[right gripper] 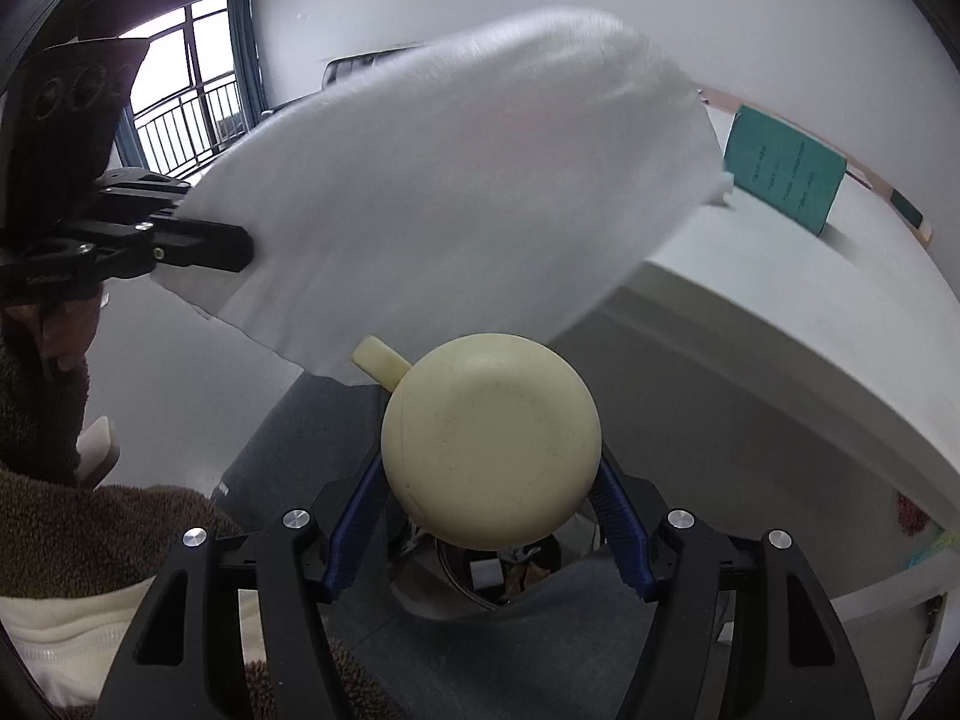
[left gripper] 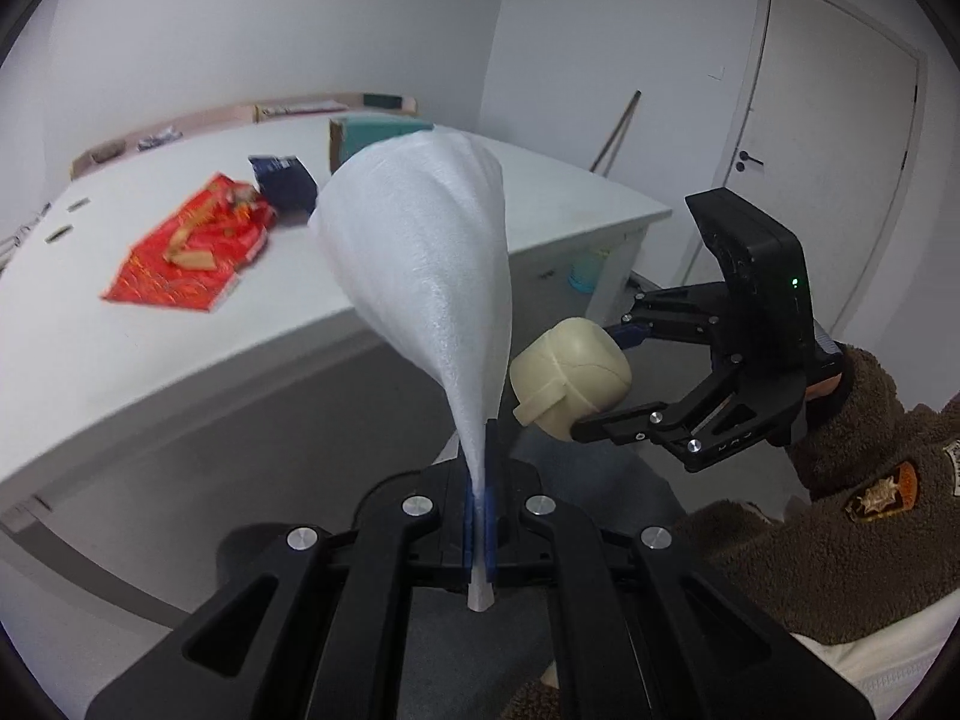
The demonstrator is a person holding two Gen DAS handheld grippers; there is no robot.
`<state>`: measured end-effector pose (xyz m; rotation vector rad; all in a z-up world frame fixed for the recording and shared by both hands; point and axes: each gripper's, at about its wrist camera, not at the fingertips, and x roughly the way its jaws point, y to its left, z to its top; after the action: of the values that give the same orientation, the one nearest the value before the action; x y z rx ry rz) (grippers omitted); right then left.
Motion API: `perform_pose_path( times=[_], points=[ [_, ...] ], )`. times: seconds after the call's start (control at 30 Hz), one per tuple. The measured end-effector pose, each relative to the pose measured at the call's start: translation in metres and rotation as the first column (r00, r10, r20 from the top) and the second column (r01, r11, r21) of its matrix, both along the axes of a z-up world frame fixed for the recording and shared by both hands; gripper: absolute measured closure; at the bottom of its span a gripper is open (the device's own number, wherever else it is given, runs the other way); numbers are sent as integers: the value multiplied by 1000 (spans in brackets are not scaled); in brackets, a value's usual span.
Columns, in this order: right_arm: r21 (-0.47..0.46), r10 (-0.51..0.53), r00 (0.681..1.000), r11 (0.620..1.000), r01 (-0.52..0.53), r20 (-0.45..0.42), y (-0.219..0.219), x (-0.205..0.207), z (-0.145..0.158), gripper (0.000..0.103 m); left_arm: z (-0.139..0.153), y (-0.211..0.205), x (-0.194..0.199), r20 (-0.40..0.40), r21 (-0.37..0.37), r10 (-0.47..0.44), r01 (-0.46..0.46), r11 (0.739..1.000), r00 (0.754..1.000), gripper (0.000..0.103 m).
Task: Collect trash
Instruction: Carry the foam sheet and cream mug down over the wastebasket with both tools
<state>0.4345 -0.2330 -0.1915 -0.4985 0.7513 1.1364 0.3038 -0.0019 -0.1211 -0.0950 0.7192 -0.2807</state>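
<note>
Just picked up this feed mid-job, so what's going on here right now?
A person is clearing trash with a gripper in each hand. The left gripper is shut on a white foam sheet, which fans out beyond it. The right gripper holds a cream mug by its sides, above what looks like a trash bin. A red wrapper, a dark packet and a teal box remain on the white table.

A white desk [left gripper: 150,360] is seen set against pale walls. A teal box [left gripper: 372,135] stands toward its far edge — cardboard strips [left gripper: 198,120] are lined along that edge behind it. A white door [left gripper: 834,138] with a dark handle is seen in the far corner, a stick [left gripper: 615,132] leaned beside it. A railed window [right gripper: 186,96] is visible opposite.
</note>
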Motion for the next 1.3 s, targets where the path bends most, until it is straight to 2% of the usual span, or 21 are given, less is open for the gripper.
perform_pose_path(
  times=[0.33,0.63,0.9,1.2,1.3],
  points=[
    [-22,-45,996,999,44,-74,-21,15,-26,35,-47,-10,34,-126,-20,-61,59,998,990,100],
    [-75,-35,993,997,27,-113,-6,32,-56,35,-92,-19,61,-232,-11,-81,80,997,969,100],
    [-106,-19,986,994,1,-165,12,49,-84,35,-131,-15,85,-307,10,-26,30,999,951,100],
    [-201,-50,978,979,9,-200,31,72,-117,35,-166,3,90,-358,-36,25,-41,999,933,100],
    [-258,-83,969,966,21,-231,42,81,-137,35,-182,9,97,-375,-57,79,-108,992,923,100]
  ],
)
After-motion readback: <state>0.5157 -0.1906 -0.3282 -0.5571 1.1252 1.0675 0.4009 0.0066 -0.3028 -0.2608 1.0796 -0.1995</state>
